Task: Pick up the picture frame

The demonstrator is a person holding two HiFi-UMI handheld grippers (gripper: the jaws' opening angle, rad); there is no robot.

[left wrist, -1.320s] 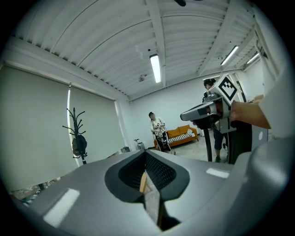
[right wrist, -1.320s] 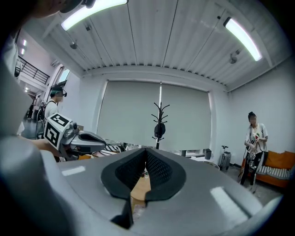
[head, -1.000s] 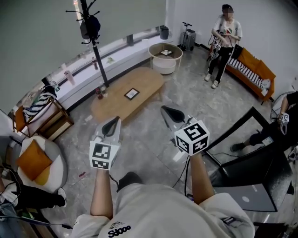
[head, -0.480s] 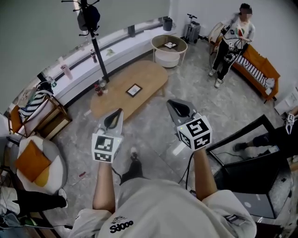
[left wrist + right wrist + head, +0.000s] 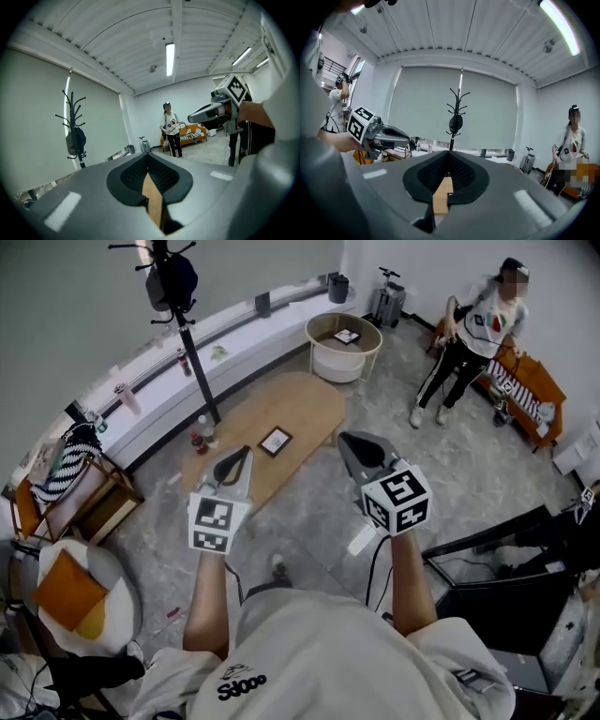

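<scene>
At 6 o'clock in the head view, a person in a pale T-shirt holds two grey tongs out level over a marbled grey floor. The left tongs and the right tongs each have their jaws pressed together tip to tip, with nothing caught between them, as each gripper view shows.

Just beyond the tips stands a long, oval, light wooden surface, its length running from 7 o'clock to 1 o'clock. The small, dark-edged, nearly square picture frame lies flat and face up near its middle. It sits at 2 o'clock from the left tips and 9 o'clock from the right, apart from both. It lies cornerwise to the viewer, one corner toward 6 o'clock. Being close to square, it shows no clear long axis, and its edges seem to run roughly along and across the surface's length.

By its look the frame is light and stiff, but probably glazed, so breakable and slick on its face. Lying flat, it offers only a thin rim. The safest hold seems to be across one edge with the jaws opened first, perhaps with the other tongs steadying the opposite side.

Small bottles stand at the surface's 8 o'clock end, beside a black coat stand. Farther off, toward 1 o'clock, are a round white side table and a second person by an orange sofa.
</scene>
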